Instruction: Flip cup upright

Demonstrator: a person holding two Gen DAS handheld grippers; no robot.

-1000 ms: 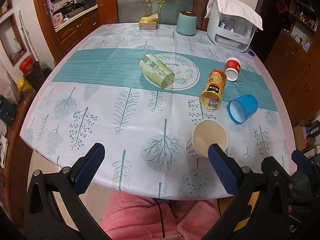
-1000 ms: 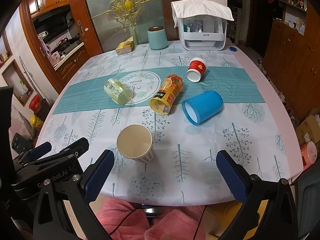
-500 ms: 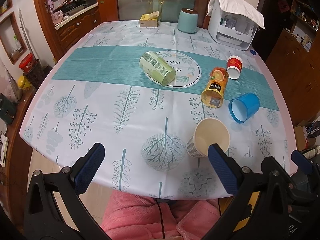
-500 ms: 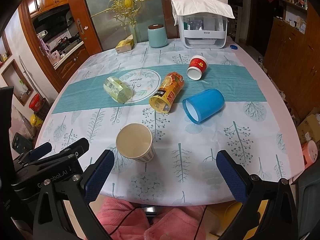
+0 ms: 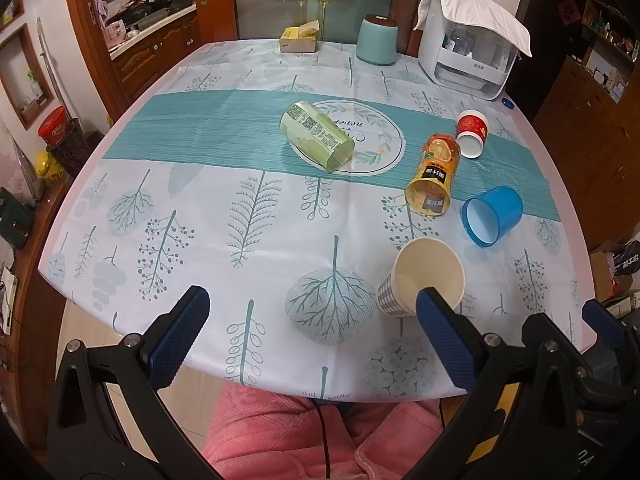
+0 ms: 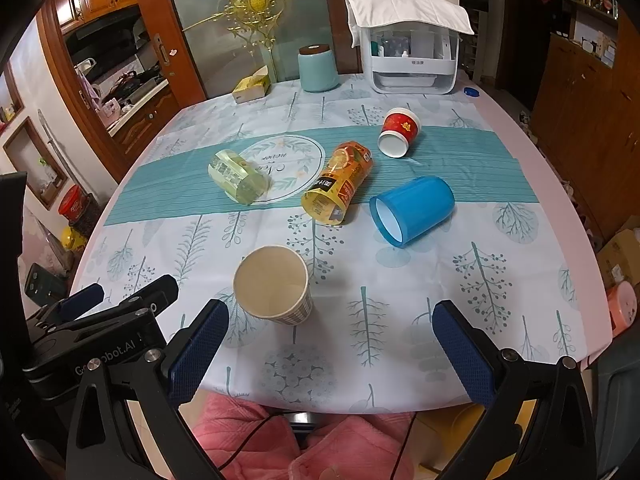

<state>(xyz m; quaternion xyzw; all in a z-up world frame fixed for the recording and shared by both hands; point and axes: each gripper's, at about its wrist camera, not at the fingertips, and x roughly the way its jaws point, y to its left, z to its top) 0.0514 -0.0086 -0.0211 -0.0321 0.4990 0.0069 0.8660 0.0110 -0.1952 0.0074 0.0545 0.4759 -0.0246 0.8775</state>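
- Both wrist views nudged slightly forward since earlier; cups unmoved.
- Left gripper [image 5: 308, 322] and right gripper [image 6: 332, 338]: jaws wide, holding nothing.
- Paper cup [image 6: 274, 290] upright near table edge [image 6: 520, 128]; blue cup [image 6: 412, 210] on its side beyond.

Premises: domestic dining room.
Dining table [image 5: 560, 184] under a patterned tablecloth [image 5: 256, 216]; kitchen counter [image 5: 148, 32] through the upper-left doorway; wooden cabinets [image 6: 580, 92] at right.

The table [image 6: 520, 128] wears a tree-print cloth [image 6: 400, 280]; a paper cup [image 6: 276, 290] stands near, four cups lie tipped mid-table, canister and white box far
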